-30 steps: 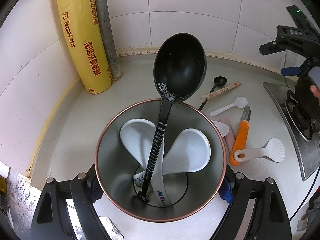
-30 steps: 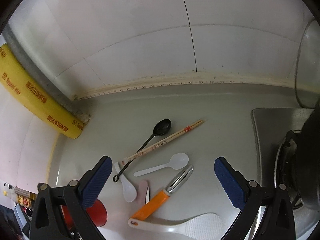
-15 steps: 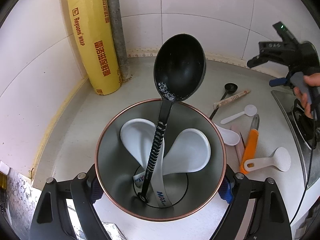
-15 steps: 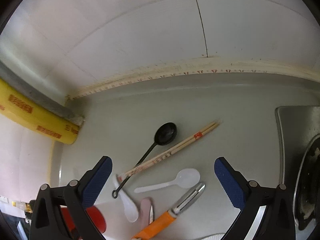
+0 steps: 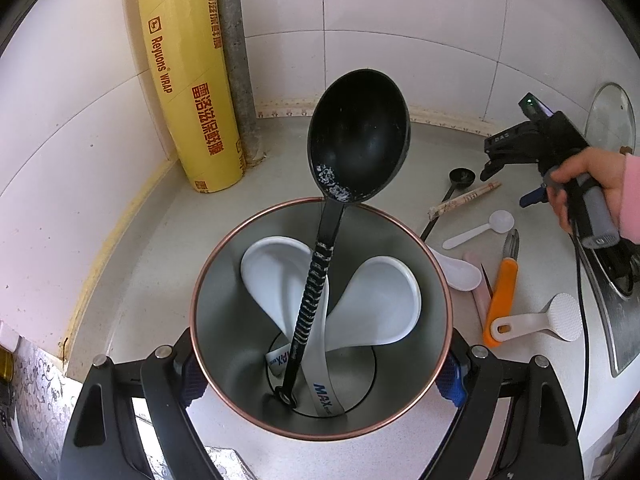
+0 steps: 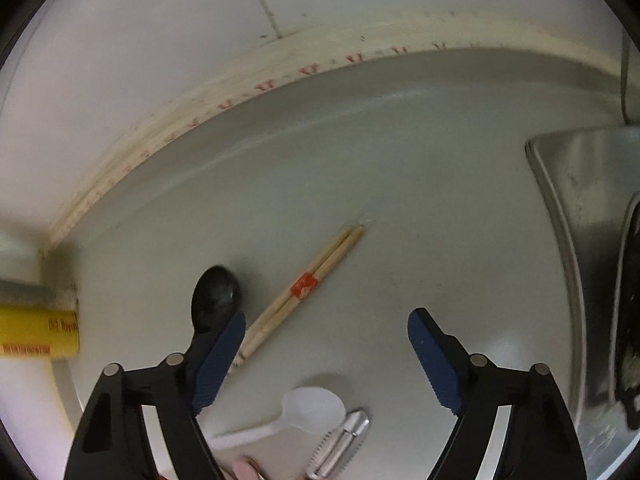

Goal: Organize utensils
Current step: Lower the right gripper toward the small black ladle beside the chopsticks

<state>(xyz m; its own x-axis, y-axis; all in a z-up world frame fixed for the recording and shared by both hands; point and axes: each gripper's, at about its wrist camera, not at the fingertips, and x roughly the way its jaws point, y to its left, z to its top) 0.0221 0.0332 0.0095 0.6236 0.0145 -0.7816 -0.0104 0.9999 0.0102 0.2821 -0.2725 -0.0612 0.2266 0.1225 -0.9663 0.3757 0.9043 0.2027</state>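
Utensils lie loose on the pale grey countertop (image 6: 400, 184): a pair of wooden chopsticks (image 6: 304, 286) just beside a small black spoon (image 6: 214, 294), with a white plastic spoon (image 6: 308, 408) and an orange-handled peeler (image 5: 502, 288) nearer. The right gripper (image 6: 326, 360) hangs above them, jaws apart and just been narrowing, nothing between them. The left gripper (image 5: 322, 364) is clamped on a copper-rimmed steel cup (image 5: 224, 320) containing a black ladle (image 5: 356, 148) and white rice paddles (image 5: 376, 304).

"Reynons WRAP": wrap roll (image 5: 188, 92); "MAX": spoon handle (image 5: 325, 394).
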